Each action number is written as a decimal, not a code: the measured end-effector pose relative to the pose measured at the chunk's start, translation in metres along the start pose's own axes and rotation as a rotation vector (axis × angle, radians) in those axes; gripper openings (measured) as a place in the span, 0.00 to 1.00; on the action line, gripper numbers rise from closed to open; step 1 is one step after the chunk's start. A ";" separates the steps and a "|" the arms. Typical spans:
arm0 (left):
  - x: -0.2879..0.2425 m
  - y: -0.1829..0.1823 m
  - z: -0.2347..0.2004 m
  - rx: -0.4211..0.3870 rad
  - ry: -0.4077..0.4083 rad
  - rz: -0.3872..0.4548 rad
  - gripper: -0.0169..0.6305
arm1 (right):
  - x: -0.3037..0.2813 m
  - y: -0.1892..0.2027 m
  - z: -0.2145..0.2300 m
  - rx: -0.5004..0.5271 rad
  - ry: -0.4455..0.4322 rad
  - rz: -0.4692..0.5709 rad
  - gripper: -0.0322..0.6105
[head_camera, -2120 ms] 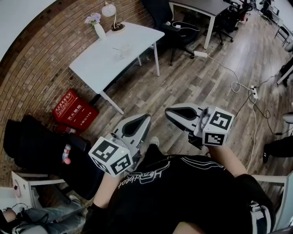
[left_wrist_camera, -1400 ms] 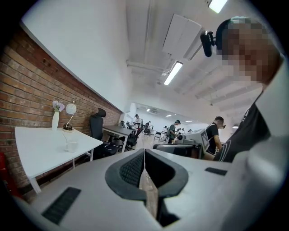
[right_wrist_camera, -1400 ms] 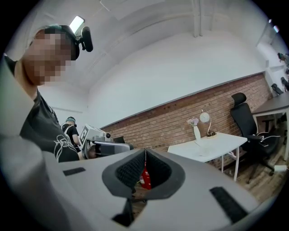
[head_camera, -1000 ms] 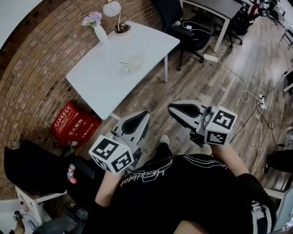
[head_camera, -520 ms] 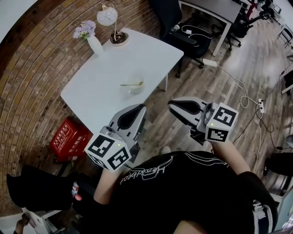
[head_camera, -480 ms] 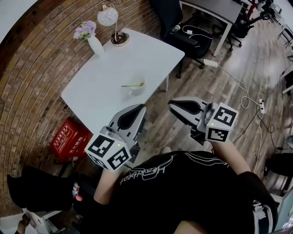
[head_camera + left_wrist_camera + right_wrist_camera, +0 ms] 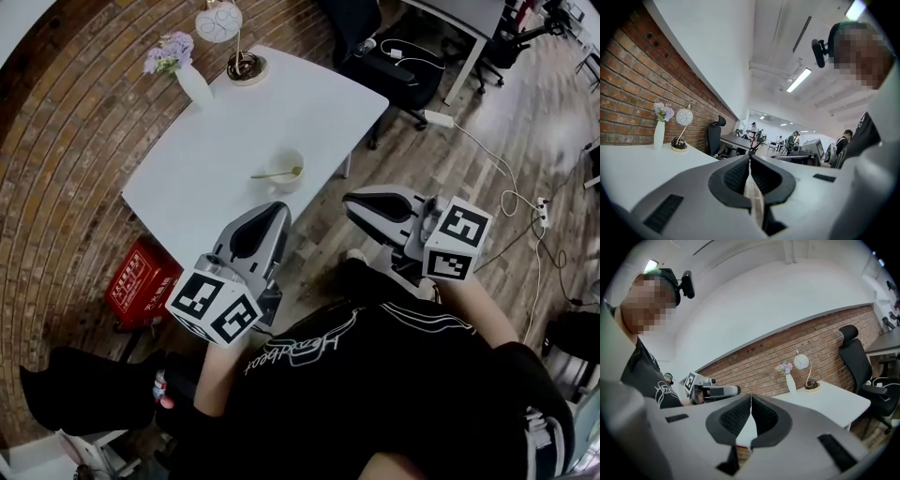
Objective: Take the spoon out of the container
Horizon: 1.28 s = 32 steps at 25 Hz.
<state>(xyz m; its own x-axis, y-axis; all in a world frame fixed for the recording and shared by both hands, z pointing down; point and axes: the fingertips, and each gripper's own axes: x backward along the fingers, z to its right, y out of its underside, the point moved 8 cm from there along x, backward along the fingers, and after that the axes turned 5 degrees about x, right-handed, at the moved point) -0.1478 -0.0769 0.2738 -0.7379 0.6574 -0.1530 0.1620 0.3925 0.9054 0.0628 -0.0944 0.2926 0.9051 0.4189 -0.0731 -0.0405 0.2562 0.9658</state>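
In the head view a small pale container (image 7: 284,171) stands on the white table (image 7: 216,150), near its front edge. A spoon (image 7: 275,173) lies across the container's rim, handle to the left. My left gripper (image 7: 278,207) is shut and empty, its tip just short of the table edge below the container. To its right, over the wooden floor, my right gripper (image 7: 348,199) is also shut and empty. The left gripper (image 7: 750,157) and the right gripper (image 7: 751,396) show closed jaws in their own views. Neither of those views shows the container or spoon.
A vase of flowers (image 7: 181,70) and a small lamp (image 7: 228,37) stand at the table's far end. A red crate (image 7: 141,281) sits under the table. A black office chair (image 7: 384,61) and floor cables (image 7: 506,192) lie to the right.
The table and container have come closer to both grippers. Both grippers stayed shut and empty.
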 end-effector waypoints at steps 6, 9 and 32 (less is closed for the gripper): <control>-0.016 0.004 -0.029 0.019 -0.084 -0.007 0.04 | -0.021 0.008 0.036 -0.032 -0.049 -0.019 0.05; -0.024 0.003 -0.046 0.018 -0.127 -0.011 0.04 | -0.036 0.010 0.057 -0.054 -0.079 -0.025 0.05; -0.055 0.025 -0.159 0.127 -0.342 -0.059 0.43 | -0.110 0.020 0.153 -0.138 -0.151 -0.111 0.05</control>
<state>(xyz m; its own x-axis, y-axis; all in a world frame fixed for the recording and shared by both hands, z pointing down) -0.2077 -0.2056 0.3680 -0.4899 0.7998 -0.3470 0.2214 0.4991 0.8378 0.0278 -0.2689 0.3578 0.9598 0.2493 -0.1288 0.0144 0.4145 0.9099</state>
